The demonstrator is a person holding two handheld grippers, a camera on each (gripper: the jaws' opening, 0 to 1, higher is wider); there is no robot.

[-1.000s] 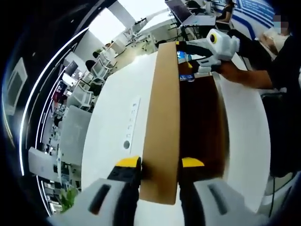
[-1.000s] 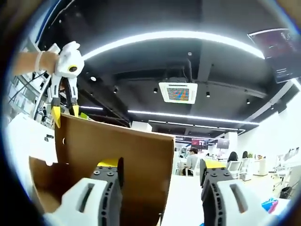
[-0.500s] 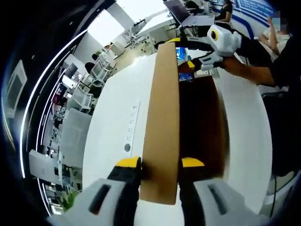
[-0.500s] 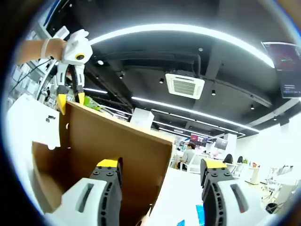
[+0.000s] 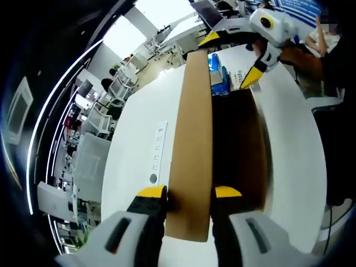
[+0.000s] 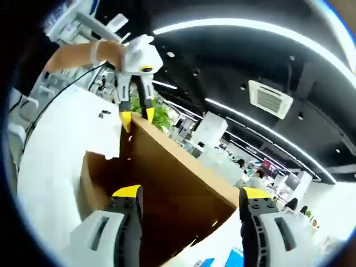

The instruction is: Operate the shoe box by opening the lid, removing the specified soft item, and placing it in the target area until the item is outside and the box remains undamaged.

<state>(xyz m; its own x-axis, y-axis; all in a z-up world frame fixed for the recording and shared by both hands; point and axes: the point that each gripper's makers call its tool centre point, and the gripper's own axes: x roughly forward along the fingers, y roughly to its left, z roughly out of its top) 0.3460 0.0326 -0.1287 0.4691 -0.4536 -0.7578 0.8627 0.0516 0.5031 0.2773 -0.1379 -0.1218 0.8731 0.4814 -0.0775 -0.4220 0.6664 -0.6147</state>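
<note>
Left gripper [image 5: 189, 193]: white moulded body, black jaws, yellow tips. Right gripper [image 6: 189, 192]: same build, white shells with dark slots, black jaws capped yellow. Person's sleeve [image 5: 340, 61] is black; a pale band [image 6: 95, 53] sits at the wrist.

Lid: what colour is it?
Plain brown cardboard lid, best in the left gripper view.

Shoe box [image 5: 236, 144] on table [image 5: 136, 139] (lid [image 5: 192, 144] upright).
</note>
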